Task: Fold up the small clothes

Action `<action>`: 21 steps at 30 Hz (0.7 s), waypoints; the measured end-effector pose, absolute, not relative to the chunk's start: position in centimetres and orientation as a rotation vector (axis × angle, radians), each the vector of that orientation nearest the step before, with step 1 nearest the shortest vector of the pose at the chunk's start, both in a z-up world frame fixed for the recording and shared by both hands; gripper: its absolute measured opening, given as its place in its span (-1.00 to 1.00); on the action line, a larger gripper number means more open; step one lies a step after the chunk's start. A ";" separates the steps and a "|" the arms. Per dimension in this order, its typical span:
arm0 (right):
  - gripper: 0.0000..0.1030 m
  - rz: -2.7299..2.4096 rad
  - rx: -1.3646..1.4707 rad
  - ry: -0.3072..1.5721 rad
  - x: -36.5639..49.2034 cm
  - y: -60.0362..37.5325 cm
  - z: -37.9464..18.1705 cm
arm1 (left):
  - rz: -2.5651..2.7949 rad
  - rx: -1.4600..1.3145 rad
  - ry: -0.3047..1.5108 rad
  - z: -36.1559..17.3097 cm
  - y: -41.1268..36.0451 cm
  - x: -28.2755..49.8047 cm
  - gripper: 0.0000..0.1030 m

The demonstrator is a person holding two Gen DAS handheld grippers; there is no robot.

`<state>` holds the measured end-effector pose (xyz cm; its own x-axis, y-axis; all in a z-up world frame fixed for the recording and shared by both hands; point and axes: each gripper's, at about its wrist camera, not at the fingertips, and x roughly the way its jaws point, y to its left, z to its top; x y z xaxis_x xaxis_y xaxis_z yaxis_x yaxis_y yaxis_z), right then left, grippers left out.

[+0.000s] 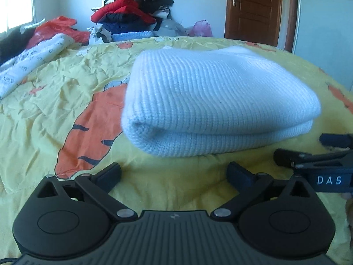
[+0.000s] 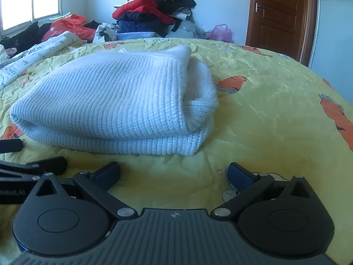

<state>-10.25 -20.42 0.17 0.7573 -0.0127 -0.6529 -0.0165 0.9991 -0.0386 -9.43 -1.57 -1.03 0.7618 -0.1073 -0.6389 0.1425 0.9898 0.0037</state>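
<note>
White knit sweater (image 1: 211,101) sat folded on the yellow bedsheet (image 1: 66,101), layers stacked, folded edge toward the grippers. In the right wrist view the same sweater (image 2: 114,101) showed its open side on the right, with a ribbed cuff or hem tucked between the layers.

Left gripper (image 1: 174,174) was low over the sheet, just short of the sweater's near edge. Jaws wide apart, nothing between them, not touching the knit. Right gripper (image 2: 174,174) same story: jaws spread, empty, near the sweater's near right corner, bare sheet between the fingers.

The two grippers sat side by side. Right gripper's fingers (image 1: 286,158) poked into the left wrist view from the right edge, beside the sweater's near right end; the body carried "DAS" lettering. Left gripper's fingers (image 2: 53,162) showed at the left edge of the right wrist view.

Sheet was crumpled, printed with orange carrot shapes (image 1: 92,130). At the far side of the bed: a pile of clothes (image 1: 134,13) in red, black and navy, a white printed cloth (image 1: 33,59) to the left, an orange plastic bag (image 1: 55,28). Brown door (image 1: 253,8) at the back right, window (image 2: 28,0) at the left.
</note>
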 end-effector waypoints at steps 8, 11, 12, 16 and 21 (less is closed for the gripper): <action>0.99 0.000 -0.039 0.710 -10.2 -20.4 0.0 | -0.138 0.045 0.693 -0.9 -1.2 -9.1 1.00; 0.99 0.001 -0.039 0.710 -10.1 -20.4 0.0 | -0.137 0.046 0.694 -0.9 -1.2 -9.0 1.00; 0.99 0.001 -0.039 0.710 -10.1 -20.4 0.0 | -0.137 0.047 0.694 -0.9 -1.2 -9.0 1.00; 0.99 0.001 -0.039 0.710 -10.1 -20.4 0.0 | -0.137 0.047 0.694 -0.9 -1.2 -9.0 1.00; 0.99 0.001 -0.039 0.709 -10.1 -20.4 0.0 | -0.138 0.046 0.693 -0.9 -1.2 -9.0 1.00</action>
